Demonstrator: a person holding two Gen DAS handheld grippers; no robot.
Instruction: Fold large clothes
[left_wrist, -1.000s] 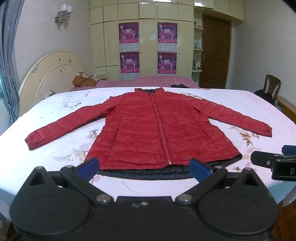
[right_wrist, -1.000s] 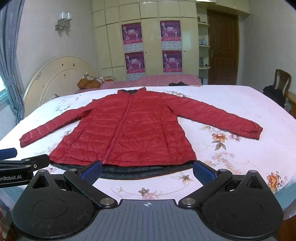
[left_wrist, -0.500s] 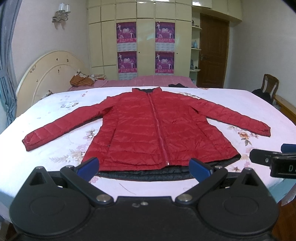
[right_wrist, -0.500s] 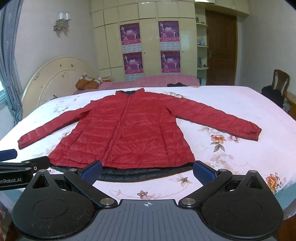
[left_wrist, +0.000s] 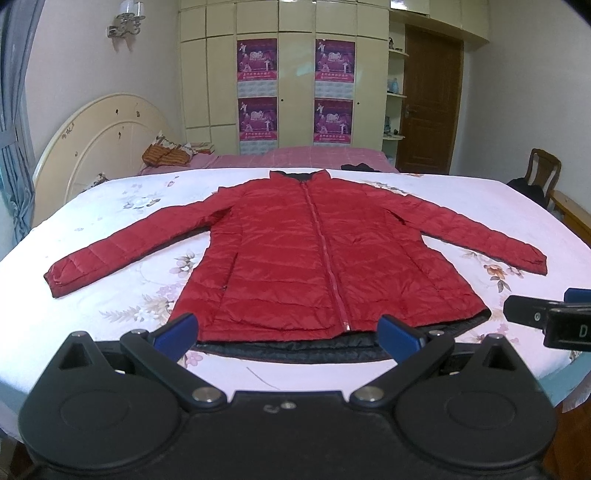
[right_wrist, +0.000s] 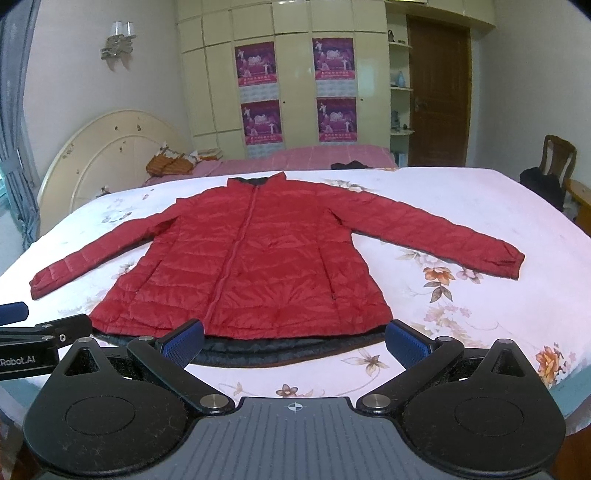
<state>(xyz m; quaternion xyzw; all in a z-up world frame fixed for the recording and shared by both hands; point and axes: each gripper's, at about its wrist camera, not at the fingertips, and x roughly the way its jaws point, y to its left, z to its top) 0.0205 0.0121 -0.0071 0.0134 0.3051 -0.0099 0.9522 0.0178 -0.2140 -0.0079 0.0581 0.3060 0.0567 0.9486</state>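
A red quilted jacket (left_wrist: 314, 258) lies flat and zipped on the bed, collar away from me, both sleeves spread out; it also shows in the right wrist view (right_wrist: 251, 266). A dark lining edge (left_wrist: 295, 347) shows under the near hem. My left gripper (left_wrist: 288, 334) is open and empty, hovering just short of the hem. My right gripper (right_wrist: 295, 341) is open and empty, also just short of the hem. Each gripper shows at the edge of the other's view.
The bed has a white floral sheet (left_wrist: 122, 295) and a cream headboard (left_wrist: 96, 147) at the left. A pink bed (left_wrist: 314, 155) stands behind. A wooden chair with dark clothes (left_wrist: 535, 181) stands at the right. A cream wardrobe and a brown door (left_wrist: 432, 103) fill the back wall.
Both views have shifted slightly; the jacket sits a little higher and further left in each frame. The jacket itself has not moved. Both grippers stay open.
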